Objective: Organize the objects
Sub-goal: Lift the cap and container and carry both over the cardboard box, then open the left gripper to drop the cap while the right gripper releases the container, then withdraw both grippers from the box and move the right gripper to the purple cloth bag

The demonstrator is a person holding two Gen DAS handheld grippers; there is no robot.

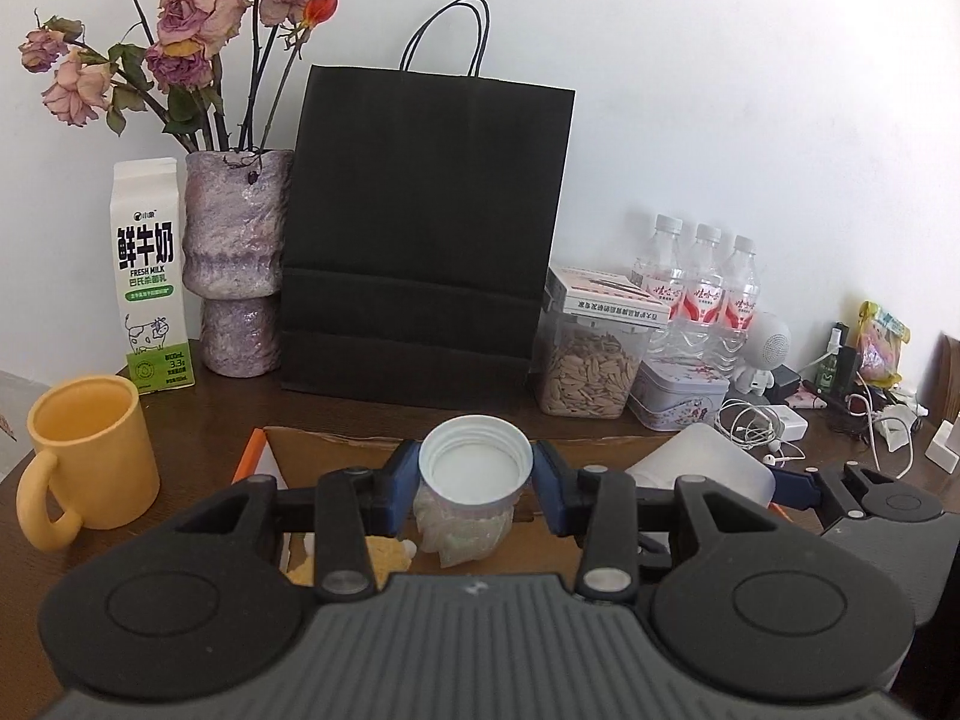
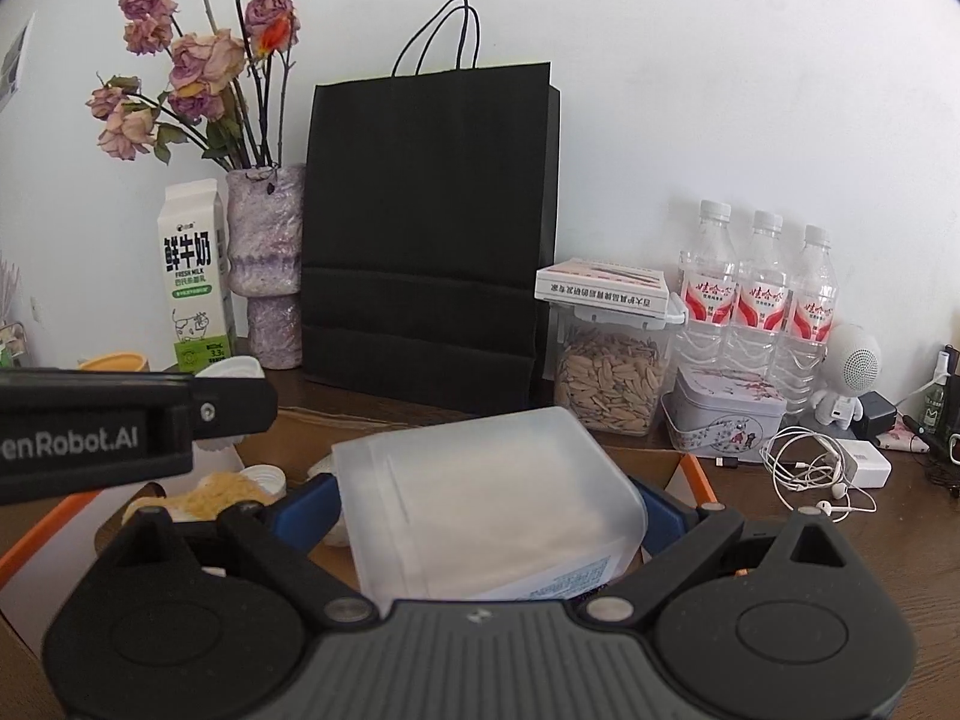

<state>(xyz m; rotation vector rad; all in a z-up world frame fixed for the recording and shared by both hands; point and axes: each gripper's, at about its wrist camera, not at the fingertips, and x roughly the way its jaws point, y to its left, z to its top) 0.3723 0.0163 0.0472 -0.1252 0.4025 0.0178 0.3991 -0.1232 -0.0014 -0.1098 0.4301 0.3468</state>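
Left gripper (image 1: 475, 483) clamps jar (image 1: 474, 468); right gripper (image 2: 489, 516) clamps frosted container (image 2: 480, 492).

The right gripper (image 2: 489, 510) grips a frosted plastic tub (image 2: 486, 510), tilted, above an open cardboard box (image 2: 690, 468). The left gripper (image 2: 228, 411) reaches in from the left edge. A black bag (image 2: 426, 240) stands at the table's (image 2: 750, 510) back edge.

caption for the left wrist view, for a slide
Left gripper holds a small white-capped jar above the cardboard box.
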